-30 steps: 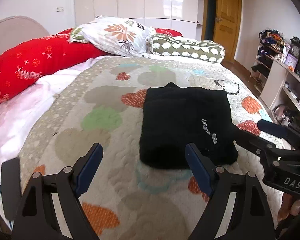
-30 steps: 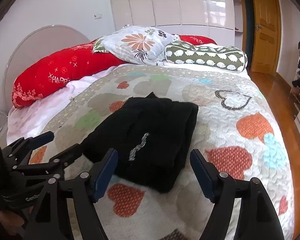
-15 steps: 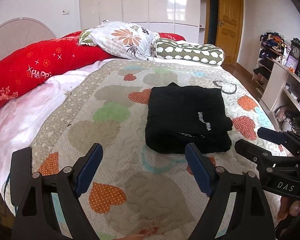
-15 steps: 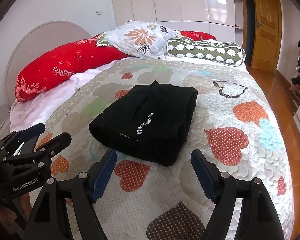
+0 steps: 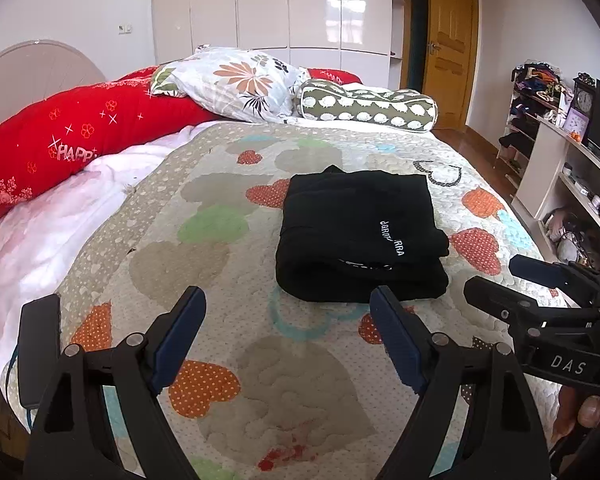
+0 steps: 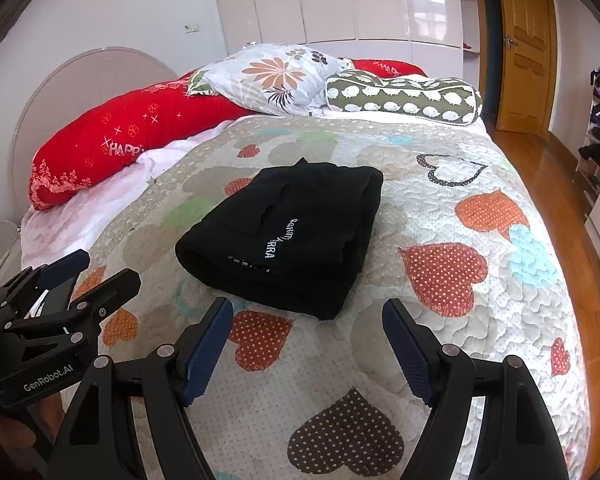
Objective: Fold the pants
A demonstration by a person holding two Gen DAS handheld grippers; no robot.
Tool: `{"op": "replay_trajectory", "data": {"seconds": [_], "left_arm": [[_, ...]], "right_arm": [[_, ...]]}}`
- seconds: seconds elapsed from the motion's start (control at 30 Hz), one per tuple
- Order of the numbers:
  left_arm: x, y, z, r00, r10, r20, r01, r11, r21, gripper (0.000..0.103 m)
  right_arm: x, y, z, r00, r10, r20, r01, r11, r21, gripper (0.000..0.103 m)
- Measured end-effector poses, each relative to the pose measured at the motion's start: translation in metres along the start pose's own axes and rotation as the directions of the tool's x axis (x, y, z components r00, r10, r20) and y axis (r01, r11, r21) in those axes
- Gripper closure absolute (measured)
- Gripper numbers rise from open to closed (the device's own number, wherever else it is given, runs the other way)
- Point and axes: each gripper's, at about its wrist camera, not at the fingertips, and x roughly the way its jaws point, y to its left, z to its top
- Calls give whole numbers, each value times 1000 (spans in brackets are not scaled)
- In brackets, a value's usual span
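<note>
Black pants (image 5: 360, 236) (image 6: 288, 236) lie folded into a compact rectangle with white lettering on top, in the middle of a heart-patterned quilt (image 5: 220, 240) (image 6: 460, 280) on a bed. My left gripper (image 5: 288, 320) hangs open above the quilt, short of the pants' near edge, nothing between its blue pads. My right gripper (image 6: 308, 328) is also open and empty, just in front of the folded stack. Each gripper shows at the edge of the other's view: the right gripper (image 5: 496, 280) at the right, the left gripper (image 6: 96, 272) at the left.
A long red cushion (image 5: 80, 148), a floral pillow (image 5: 236, 80) and a green patterned bolster (image 5: 368, 104) line the head of the bed. White wardrobes (image 5: 300, 8) and a wooden door (image 5: 448, 40) stand behind. Shelves (image 5: 560, 168) with clutter run along the right wall.
Both grippers have drawn back from the folded pants toward the foot of the bed, so more quilt shows in front. The pants have stayed in place and both grippers have stayed open.
</note>
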Motion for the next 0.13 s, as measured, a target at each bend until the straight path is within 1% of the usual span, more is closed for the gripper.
{"op": "replay_trajectory", "data": {"seconds": [0.13], "left_arm": [[-3, 0, -1, 1000, -4, 4, 4, 1000, -3, 18]], "right_arm": [[-1, 0, -2, 1000, 0, -6, 0, 1000, -4, 24]]}}
